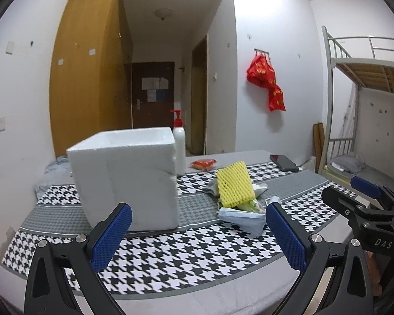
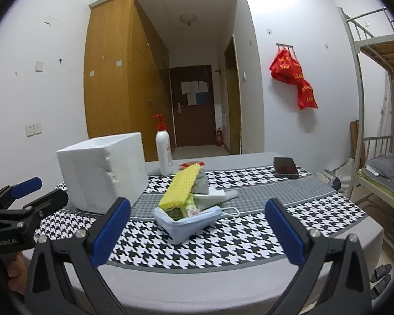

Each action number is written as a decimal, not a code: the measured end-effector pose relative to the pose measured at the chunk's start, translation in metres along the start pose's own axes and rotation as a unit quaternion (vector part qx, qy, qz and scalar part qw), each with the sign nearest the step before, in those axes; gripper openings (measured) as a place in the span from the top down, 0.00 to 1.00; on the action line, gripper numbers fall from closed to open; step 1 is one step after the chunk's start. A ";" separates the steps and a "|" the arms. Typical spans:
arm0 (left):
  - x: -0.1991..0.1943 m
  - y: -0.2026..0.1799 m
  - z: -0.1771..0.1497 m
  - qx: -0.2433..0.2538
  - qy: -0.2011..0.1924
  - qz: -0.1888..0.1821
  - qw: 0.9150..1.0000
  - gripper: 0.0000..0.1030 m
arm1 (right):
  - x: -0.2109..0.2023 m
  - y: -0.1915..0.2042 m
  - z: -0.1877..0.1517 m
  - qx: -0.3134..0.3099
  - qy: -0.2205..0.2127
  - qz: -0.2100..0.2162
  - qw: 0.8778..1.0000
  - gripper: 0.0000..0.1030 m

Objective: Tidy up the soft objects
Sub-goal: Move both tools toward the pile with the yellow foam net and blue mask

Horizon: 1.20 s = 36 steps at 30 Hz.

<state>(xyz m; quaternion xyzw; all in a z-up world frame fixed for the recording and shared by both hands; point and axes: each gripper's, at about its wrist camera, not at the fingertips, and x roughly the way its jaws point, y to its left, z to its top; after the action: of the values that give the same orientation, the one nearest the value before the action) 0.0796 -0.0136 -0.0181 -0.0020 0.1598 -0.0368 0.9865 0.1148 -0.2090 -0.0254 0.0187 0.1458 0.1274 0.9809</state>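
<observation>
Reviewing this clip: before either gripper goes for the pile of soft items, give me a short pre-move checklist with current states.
1. Left gripper open and empty: ok.
2. Right gripper open and empty: ok.
3. Foam box upright on the table with its top open: ok; inside cannot tell.
4. Yellow foam net on top of the pile, free to grasp: ok.
5. Blue face mask at the pile's near edge, nothing in front of it: ok.
6. Phone and pump bottle apart from the pile: ok.

You are facing white walls [image 2: 39, 99]; wooden wardrobe [image 2: 110, 78] at 11 o'clock, bunk bed [image 2: 375, 120] at 3 o'clock.
</observation>
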 end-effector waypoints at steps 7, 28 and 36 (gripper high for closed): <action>0.033 -0.005 0.003 0.004 0.035 -0.022 0.999 0.01 | 0.020 -0.007 -0.003 -0.008 0.020 -0.012 1.000 0.00; 0.119 -0.046 0.034 0.026 0.109 -0.069 0.991 0.01 | 0.065 -0.039 -0.019 0.028 0.072 0.000 0.997 0.00; 0.157 -0.049 0.038 0.024 0.146 -0.065 0.987 0.02 | 0.076 -0.040 -0.025 0.023 0.085 0.011 0.996 0.00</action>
<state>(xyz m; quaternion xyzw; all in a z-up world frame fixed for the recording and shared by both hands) 0.2364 -0.0739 -0.0302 0.0168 0.3009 -0.1047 0.9477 0.1878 -0.2278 -0.0732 0.0320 0.2315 0.1362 0.9627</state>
